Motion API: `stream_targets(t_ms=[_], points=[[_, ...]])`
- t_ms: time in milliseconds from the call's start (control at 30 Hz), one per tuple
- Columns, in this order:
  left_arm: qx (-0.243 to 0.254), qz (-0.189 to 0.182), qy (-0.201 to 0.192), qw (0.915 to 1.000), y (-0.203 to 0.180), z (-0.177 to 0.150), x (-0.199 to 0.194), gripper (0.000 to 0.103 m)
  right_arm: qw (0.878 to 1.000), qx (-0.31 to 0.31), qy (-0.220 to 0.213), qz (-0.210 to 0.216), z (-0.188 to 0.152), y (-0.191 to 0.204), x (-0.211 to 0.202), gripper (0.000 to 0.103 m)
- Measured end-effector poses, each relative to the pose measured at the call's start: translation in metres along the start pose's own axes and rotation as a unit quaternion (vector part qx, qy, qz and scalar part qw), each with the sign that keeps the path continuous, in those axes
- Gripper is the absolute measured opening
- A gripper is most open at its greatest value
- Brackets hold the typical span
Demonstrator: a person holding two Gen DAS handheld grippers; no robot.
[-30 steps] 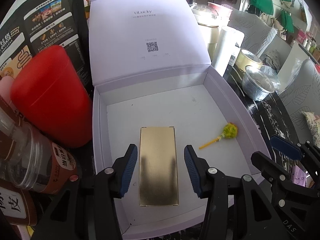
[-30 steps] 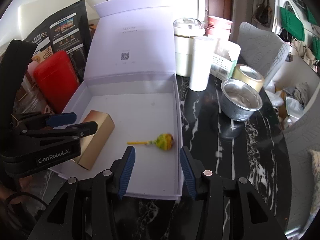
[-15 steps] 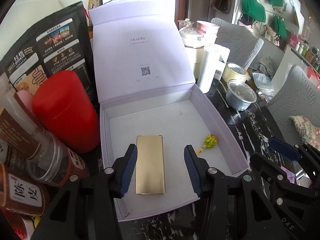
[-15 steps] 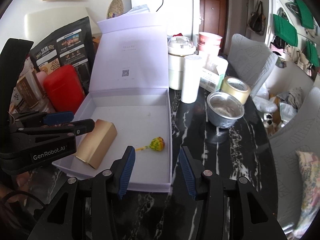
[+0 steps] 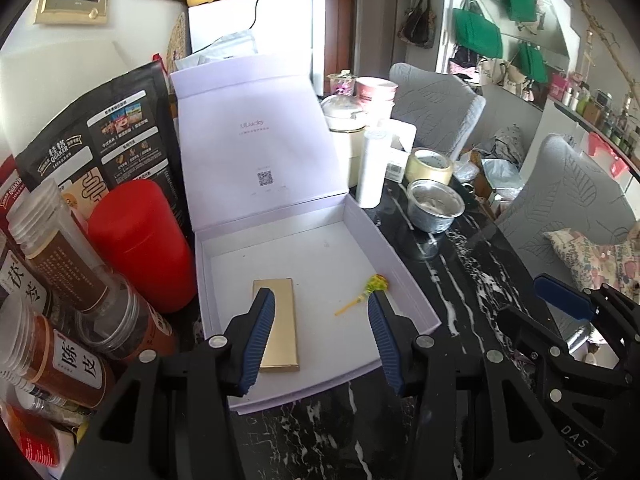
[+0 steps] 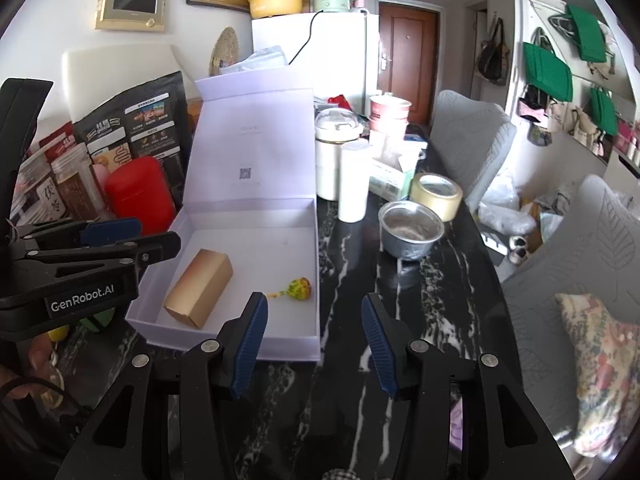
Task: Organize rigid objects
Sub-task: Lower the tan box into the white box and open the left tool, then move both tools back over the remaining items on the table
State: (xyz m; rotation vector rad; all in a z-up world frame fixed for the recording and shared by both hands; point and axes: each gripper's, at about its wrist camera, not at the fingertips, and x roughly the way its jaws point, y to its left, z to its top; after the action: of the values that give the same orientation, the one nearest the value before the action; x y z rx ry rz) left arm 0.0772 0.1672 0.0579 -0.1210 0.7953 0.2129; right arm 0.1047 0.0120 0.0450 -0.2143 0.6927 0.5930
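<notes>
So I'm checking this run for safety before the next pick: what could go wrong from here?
The raised lid only leans back, so a bump could drop it onto the gold box and lollipop. The jars crowd the open left gripper. The steel bowl could be knocked by the open right gripper.

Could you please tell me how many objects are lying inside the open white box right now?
2: the gold box lies on the left of the white box floor, and the lollipop lies near its right wall. Nothing else shows inside.
</notes>
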Motion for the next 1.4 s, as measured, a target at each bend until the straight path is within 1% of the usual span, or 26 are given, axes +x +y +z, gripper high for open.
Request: stream_targets(t_ms=[100, 133, 167, 200, 233, 267, 367, 800, 1133, 1267, 1400], points=[[0.006, -0.014, -0.002, 0.9999, -0.007, -0.005, -0.007, 0.049, 1.000, 0.005, -0.005, -0.007, -0.006, -0.004, -0.012, 0.051], [0.008, -0.016, -0.003, 0.9998, -0.009, -0.006, -0.010, 0.051, 1.000, 0.007, -0.007, -0.009, -0.008, -0.005, -0.016, 0.051], [0.011, -0.017, -0.004, 0.9998, -0.011, -0.008, -0.012, 0.067, 1.000, 0.008, -0.008, -0.011, -0.010, -0.006, -0.020, 0.051], [0.013, -0.020, -0.007, 0.9997, -0.013, -0.009, -0.014, 0.090, 1.000, 0.009, -0.010, -0.014, -0.012, -0.008, -0.025, 0.052], [0.015, -0.022, -0.012, 0.9996, -0.015, -0.010, -0.016, 0.099, 1.000, 0.010, -0.013, -0.016, -0.014, -0.009, -0.029, 0.053], [0.016, -0.022, -0.022, 0.9994, -0.017, -0.012, -0.020, 0.103, 1.000, 0.011, -0.016, -0.019, -0.016, -0.011, -0.034, 0.054], [0.019, -0.020, -0.028, 0.9992, -0.022, -0.014, -0.027, 0.103, 0.999, 0.013, -0.021, -0.028, -0.021, -0.015, -0.045, 0.054], [0.053, -0.061, -0.037, 0.9960, -0.055, -0.025, -0.051, 0.103, 0.996, 0.039, -0.043, -0.067, -0.042, -0.035, -0.092, 0.059], [0.081, -0.078, -0.032, 0.9931, -0.083, -0.037, -0.055, 0.103, 0.992, 0.064, -0.046, -0.097, -0.062, -0.053, -0.118, 0.060], [0.103, -0.080, -0.034, 0.9909, -0.097, -0.041, -0.057, 0.103, 0.990, 0.076, -0.048, -0.109, -0.070, -0.061, -0.127, 0.060], [0.118, -0.096, -0.029, 0.9879, -0.110, -0.046, -0.057, 0.103, 0.988, 0.085, -0.047, -0.122, -0.079, -0.067, -0.136, 0.060]])
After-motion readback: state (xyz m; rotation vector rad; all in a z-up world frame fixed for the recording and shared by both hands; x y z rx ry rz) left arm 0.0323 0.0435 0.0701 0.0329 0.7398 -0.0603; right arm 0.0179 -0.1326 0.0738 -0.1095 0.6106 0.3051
